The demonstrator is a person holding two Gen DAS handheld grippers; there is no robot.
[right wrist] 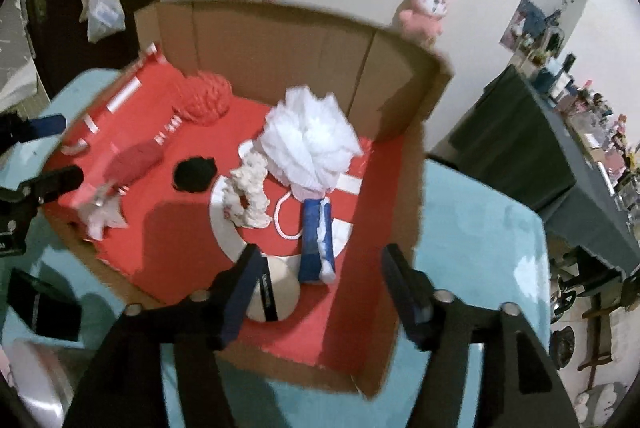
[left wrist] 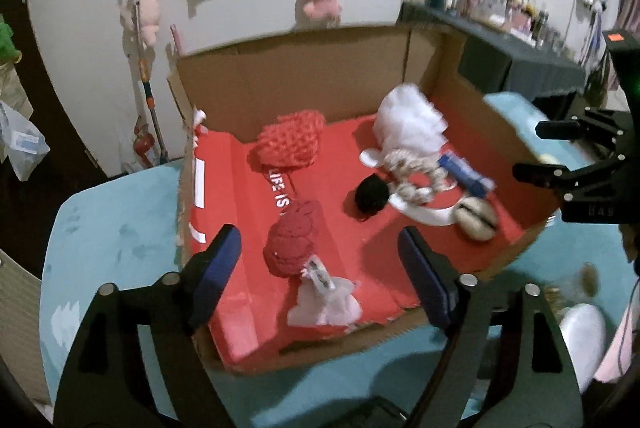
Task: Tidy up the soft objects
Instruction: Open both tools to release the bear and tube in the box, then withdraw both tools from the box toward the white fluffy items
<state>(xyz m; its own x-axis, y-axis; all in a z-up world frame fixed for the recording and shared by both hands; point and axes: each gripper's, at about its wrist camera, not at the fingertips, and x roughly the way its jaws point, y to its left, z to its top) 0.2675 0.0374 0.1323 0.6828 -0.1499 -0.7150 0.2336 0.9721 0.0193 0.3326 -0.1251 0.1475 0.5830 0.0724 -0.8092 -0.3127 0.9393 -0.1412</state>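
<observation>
Left wrist view: the left gripper (left wrist: pixel 320 260) has its fingers spread and empty above the red-lined cardboard box (left wrist: pixel 288 68) on the teal counter (left wrist: pixel 112 228). Just below lies the dark red knitted toy (left wrist: pixel 290 244), long axis running twelve to six o'clock. Most soft items look already boxed.

Right wrist view: the right gripper (right wrist: pixel 320 292) likewise hangs spread and empty. The blue-and-white rolled cloth (right wrist: pixel 317 240) points twelve o'clock toward the white mesh bath pouf (right wrist: pixel 310 144). Little seems left.

In front of me the cardboard box (left wrist: pixel 304 68) sits on the table (left wrist: pixel 116 228). Inside it, the knitted toy (left wrist: pixel 290 246) lies near left and the mesh puff (right wrist: pixel 310 144) far right. The rope ring (right wrist: pixel 248 194) lies between them, beside the dark pompom (right wrist: pixel 195 175).
</observation>
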